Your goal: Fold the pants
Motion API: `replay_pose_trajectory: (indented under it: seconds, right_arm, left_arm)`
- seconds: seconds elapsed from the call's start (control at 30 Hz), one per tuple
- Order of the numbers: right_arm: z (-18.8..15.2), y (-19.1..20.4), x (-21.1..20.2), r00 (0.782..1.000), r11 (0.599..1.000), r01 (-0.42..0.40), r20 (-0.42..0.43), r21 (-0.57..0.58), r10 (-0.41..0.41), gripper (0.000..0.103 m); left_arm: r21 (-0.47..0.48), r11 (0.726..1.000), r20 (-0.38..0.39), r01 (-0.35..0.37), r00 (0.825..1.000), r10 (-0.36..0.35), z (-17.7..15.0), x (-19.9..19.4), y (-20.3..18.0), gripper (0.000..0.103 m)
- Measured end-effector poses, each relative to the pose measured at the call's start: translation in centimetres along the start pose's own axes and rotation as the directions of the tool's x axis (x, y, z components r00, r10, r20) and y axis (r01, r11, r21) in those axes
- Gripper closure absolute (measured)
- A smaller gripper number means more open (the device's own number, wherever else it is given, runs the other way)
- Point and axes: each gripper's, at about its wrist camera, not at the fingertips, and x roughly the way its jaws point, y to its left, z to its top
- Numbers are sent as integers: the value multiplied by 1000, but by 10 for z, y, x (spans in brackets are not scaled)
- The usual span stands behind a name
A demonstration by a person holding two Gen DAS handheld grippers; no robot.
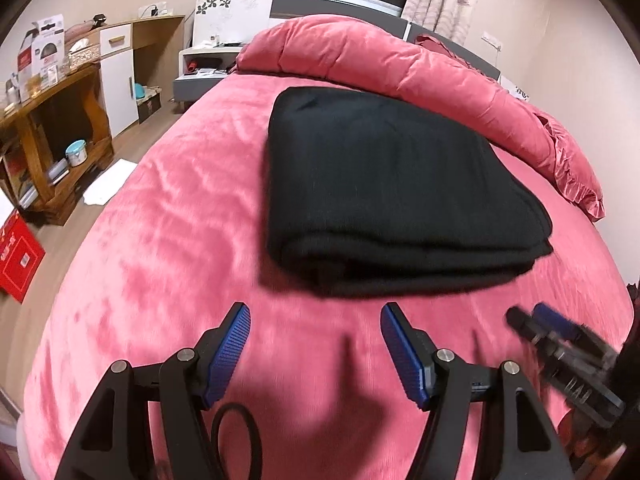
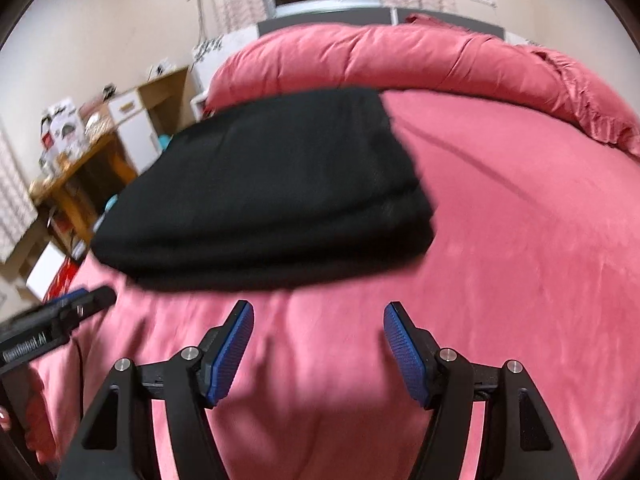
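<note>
Black pants (image 1: 392,192) lie folded into a thick rectangular stack on the pink bedspread (image 1: 168,240); the right wrist view shows the same pants (image 2: 272,200), blurred. My left gripper (image 1: 316,312) hangs over bare bedspread just short of the stack's near edge, its jaws wide apart and empty. My right gripper (image 2: 319,310) is also open with nothing between its blue pads, a little back from the stack. The right gripper (image 1: 532,320) shows blurred at the lower right of the left wrist view. The left gripper (image 2: 80,300) appears at the lower left of the right wrist view.
A rolled pink duvet (image 1: 384,56) lies across the bed's far side, close behind the pants. Left of the bed stand a wooden desk (image 1: 52,120), a white cabinet (image 1: 120,84), a nightstand (image 1: 204,64) and a red box (image 1: 18,258) on the floor.
</note>
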Motion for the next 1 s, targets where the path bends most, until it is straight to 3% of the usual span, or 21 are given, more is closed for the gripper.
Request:
replay_pose_trajectory:
  seconds: [0.23,0.4,0.57,0.77,1.0]
  right_arm:
    - [-19,17,-2,998,999,-29,-58,-40,26,35]
    - [-20,21,-24,999,999,-32,-19,-32,31,35]
    - [-20,27,-53,999,999,-26,43,-34,28,32]
    - [-11,35,-79,992,999,-16,123,-48,22,31]
    - [-8,41,-100,985,999,-21,173,-43,28,27]
  left_arm:
    - [-47,999,16,-24,1000,25,-18,-19,3,34]
    - [-43,994,68,-97,993,99,-19,-44,-3,34]
    - [-50,978,27,-201,979,203,-20,-57,-7,34]
    - [-116,970,36,-214,975,219,-26,-78,3,34]
    - [-76,971,101,-228,967,235,-31,-105,-5,34]
